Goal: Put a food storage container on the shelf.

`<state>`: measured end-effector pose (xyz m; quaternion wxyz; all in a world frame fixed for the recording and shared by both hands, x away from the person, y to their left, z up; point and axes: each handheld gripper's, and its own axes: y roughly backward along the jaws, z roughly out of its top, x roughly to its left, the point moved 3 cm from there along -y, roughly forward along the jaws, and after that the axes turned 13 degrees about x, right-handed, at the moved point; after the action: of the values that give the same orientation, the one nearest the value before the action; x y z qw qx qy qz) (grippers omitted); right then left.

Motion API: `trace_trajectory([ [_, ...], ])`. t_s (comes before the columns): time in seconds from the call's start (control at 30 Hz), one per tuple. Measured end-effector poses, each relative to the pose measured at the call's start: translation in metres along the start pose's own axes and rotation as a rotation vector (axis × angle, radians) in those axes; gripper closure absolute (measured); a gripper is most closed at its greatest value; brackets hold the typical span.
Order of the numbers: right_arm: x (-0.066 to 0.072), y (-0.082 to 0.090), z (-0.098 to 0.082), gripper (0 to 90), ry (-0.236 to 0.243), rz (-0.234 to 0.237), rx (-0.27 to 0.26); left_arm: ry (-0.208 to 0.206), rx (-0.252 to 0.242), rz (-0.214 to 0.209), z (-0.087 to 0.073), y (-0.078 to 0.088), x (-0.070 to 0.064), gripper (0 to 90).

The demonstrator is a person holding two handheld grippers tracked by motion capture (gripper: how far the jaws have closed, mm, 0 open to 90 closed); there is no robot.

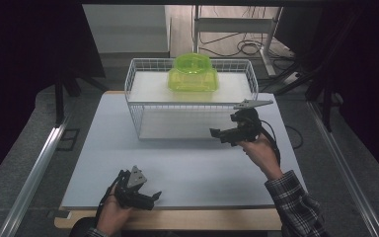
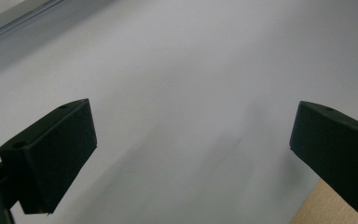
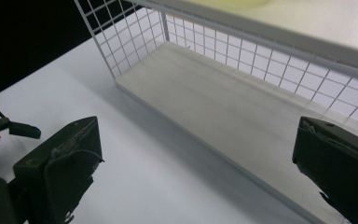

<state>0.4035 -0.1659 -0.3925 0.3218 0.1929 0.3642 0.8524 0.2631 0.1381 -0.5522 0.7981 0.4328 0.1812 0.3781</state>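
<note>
Two grippers over one white table (image 1: 187, 168). Wire rack (image 1: 190, 98) stands at upper centre of the high view, a green tub (image 1: 193, 74) on its top shelf. Right gripper (image 1: 222, 134), right of centre just before the rack's lower shelf, jaws spread, empty. Left gripper (image 1: 153, 197), bottom left near the table edge, jaws spread, empty, well apart from the tub.

- Rack (image 1: 139, 106) stands at the table's (image 1: 187, 173) far edge.
- Bowl (image 1: 193, 72) sits on the rack's upper shelf.
- Right gripper (image 1: 223, 133) before the rack's right end.
- Left gripper (image 1: 150, 197) at the near edge.
</note>
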Motion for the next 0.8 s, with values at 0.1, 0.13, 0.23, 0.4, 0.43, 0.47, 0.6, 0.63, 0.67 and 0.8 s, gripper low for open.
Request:
trace_trajectory([
  [0.1, 0.0, -0.004, -0.006, 1.2, 0.001, -0.003, 0.009, 0.001, 0.0, 0.0, 0.0, 0.0, 0.0, 0.2],
  [0.13, 0.0, -0.005, -0.008, 1.2, 0.0, -0.001, 0.012, 0.001, 0.0, 0.0, 0.0, 0.0, 0.0, 0.2],
  [0.23, 0.0, -0.009, -0.015, 1.2, -0.003, 0.002, 0.015, 0.001, 0.0, 0.0, 0.0, 0.0, 0.0, 0.2],
  [0.4, 0.0, -0.013, -0.025, 1.2, -0.002, -0.003, 0.018, 0.001, 0.0, 0.0, 0.0, 0.0, 0.0, 0.2],
  [0.43, -0.001, -0.014, -0.027, 1.2, -0.001, -0.004, 0.018, 0.001, 0.001, 0.0, 0.0, 0.0, 0.0, 0.2],
  [0.47, -0.001, -0.015, -0.029, 1.2, -0.003, -0.005, 0.018, 0.001, 0.001, -0.001, 0.0, 0.0, 0.0, 0.2],
  [0.6, -0.003, -0.017, -0.038, 1.2, -0.011, -0.01, 0.011, 0.001, 0.001, -0.001, 0.0, 0.0, 0.0, 0.2],
  [0.63, -0.003, -0.017, -0.04, 1.1, -0.016, -0.013, 0.014, 0.0, 0.002, -0.001, 0.0, 0.0, 0.0, 0.2],
  [0.67, -0.004, -0.017, -0.043, 0.9, -0.018, -0.019, 0.014, 0.001, 0.002, 0.0, 0.0, 0.0, 0.0, 0.1],
  [0.8, -0.007, -0.019, -0.053, 0.2, -0.029, -0.027, 0.02, 0.002, 0.001, -0.001, 0.0, 0.0, 0.0, 0.2],
])
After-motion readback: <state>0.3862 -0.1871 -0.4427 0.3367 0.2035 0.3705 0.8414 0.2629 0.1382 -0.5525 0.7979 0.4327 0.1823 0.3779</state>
